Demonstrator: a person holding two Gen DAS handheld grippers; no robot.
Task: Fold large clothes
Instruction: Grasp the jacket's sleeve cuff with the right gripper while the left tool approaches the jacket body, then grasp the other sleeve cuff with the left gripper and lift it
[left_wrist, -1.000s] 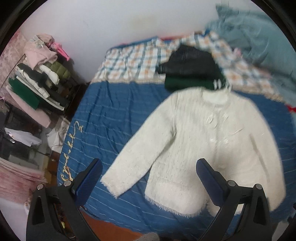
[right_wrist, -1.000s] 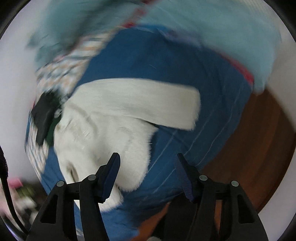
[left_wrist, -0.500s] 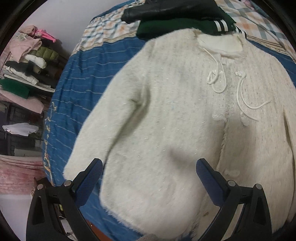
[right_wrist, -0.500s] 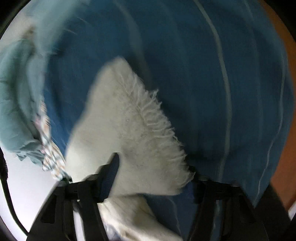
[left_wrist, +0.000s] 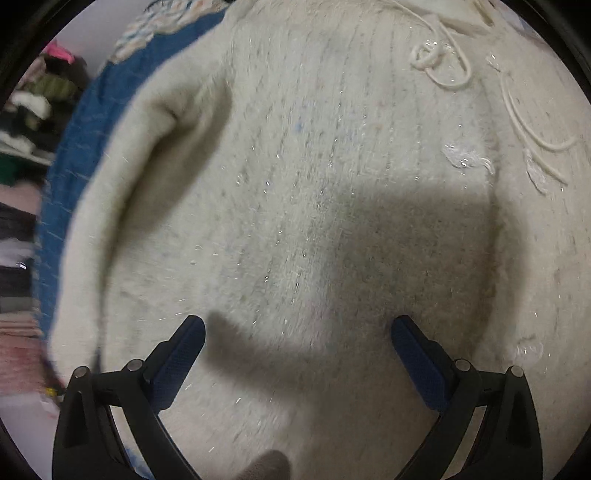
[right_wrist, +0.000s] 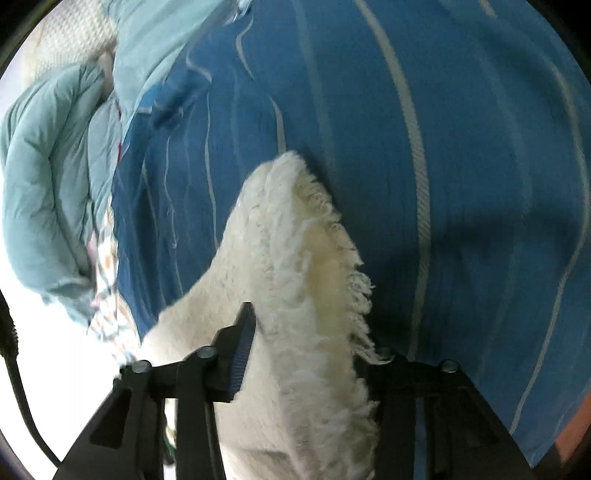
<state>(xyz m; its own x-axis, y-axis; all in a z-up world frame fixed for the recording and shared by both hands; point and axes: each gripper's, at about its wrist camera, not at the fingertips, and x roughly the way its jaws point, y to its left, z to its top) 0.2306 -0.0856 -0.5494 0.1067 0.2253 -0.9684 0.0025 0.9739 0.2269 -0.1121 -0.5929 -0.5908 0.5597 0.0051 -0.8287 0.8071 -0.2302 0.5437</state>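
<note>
Biggest risk, as a judgement: losing the cuff from the right tool. Only fuzzy, fringed knit sits between the fingers, so a quick pull across the bed could leave loose fringe pinched and let the sleeve drop short of the fold. Second risk: dragging the whole sweater instead of folding it. Soft knit on a striped cover slides easily, and with nothing pinning the body, a sideways tug could skew the front and bunch the near sleeve. Third: catching the drawstrings near the collar, which lie loose on the chest and could snag in an open tool passing low.

Right tool: closed down on the cuff, left finger pressed into the pile, right finger mostly buried behind fringe; cuff lifted clear of the cover, mouth gaping toward the camera.

Left tool: spread wide, gripping nothing, hovering low over the lower chest with its shadow on the knit; contact with the fabric impossible to confirm.

Sweater: flat and face up on the bed, filling the left view, collar at the far edge, one sleeve lying beside the body, the other raised at its end. Pale blue quilt heaped at the bed's far side, clothes pile beyond the edge.
</note>
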